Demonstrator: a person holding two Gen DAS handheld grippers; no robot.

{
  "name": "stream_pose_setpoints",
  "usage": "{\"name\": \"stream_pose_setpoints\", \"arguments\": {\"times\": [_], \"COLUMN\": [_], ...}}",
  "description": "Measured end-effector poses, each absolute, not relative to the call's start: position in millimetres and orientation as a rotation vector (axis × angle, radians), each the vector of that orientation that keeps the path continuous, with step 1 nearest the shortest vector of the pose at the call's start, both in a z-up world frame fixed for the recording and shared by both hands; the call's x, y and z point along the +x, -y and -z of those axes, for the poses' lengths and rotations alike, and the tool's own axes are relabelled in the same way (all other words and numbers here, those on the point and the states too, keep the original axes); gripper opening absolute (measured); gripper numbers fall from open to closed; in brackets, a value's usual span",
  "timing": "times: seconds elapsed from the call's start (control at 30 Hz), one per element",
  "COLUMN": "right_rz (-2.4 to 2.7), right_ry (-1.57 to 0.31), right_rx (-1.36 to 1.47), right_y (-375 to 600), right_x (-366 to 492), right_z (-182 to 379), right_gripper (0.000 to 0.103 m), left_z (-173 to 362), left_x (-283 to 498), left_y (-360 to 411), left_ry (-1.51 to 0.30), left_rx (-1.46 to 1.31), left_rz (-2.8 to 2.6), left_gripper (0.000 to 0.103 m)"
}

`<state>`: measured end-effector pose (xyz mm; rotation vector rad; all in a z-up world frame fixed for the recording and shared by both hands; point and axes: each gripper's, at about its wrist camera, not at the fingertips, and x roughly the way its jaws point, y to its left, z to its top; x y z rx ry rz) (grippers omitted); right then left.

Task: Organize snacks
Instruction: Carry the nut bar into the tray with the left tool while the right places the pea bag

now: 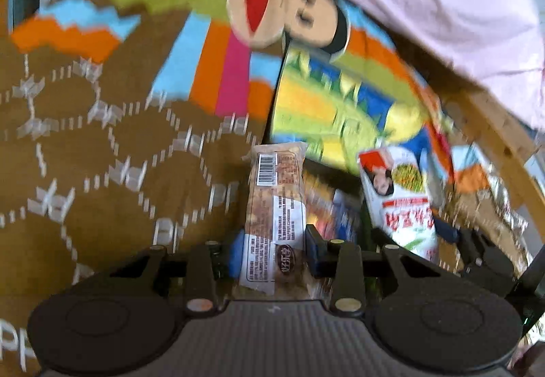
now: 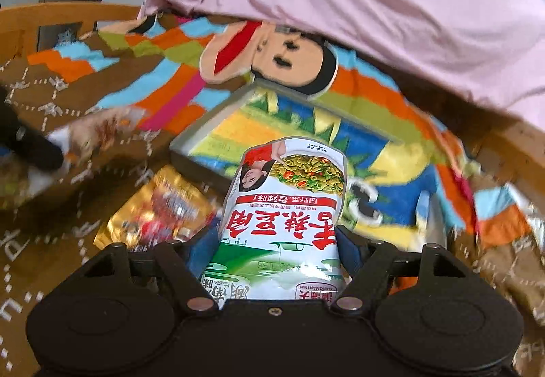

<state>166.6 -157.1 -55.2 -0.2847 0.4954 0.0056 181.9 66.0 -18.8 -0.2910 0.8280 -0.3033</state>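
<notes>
My left gripper (image 1: pixel 274 249) is shut on a long brown snack bar packet (image 1: pixel 276 203) with a barcode, held above the blanket. My right gripper (image 2: pixel 277 251) is shut on a white, red and green snack pouch (image 2: pixel 289 206) with a woman's picture; the pouch also shows in the left wrist view (image 1: pixel 402 199). A shallow tray (image 2: pixel 204 152) with a colourful cartoon bottom lies just beyond both packets; it also shows in the left wrist view (image 1: pixel 340 104). A gold and red snack packet (image 2: pixel 153 210) lies on the blanket before the tray.
A brown and multicoloured cartoon blanket (image 1: pixel 102 155) covers the surface. A pink cloth (image 2: pixel 374 2) hangs across the top. A wooden frame (image 2: pixel 51 15) rings the blanket. The left gripper and its packet show at the left of the right wrist view (image 2: pixel 41 145).
</notes>
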Motion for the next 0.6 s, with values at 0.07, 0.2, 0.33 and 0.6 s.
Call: {"name": "stream_pose_setpoints", "arguments": {"times": [0.07, 0.2, 0.33, 0.6], "right_rz": [0.001, 0.038, 0.083, 0.104], "right_ry": [-0.464, -0.423, -0.396, -0.432], "right_rx": [-0.288, -0.243, -0.149, -0.015], "right_y": [159, 172, 195, 223], "right_x": [175, 204, 243, 313], "right_z": [51, 41, 34, 49], "right_gripper": [0.076, 0.076, 0.076, 0.076], "left_z": [11, 1, 4, 48], "left_x": [192, 228, 265, 321], "left_y": [-58, -29, -3, 26], "left_ry": [-0.774, -0.660, -0.579, -0.534], "left_rx": [-0.266, -0.192, -0.190, -0.184], "left_rz": [0.294, 0.301, 0.323, 0.331], "left_gripper": [0.039, 0.039, 0.039, 0.039]}}
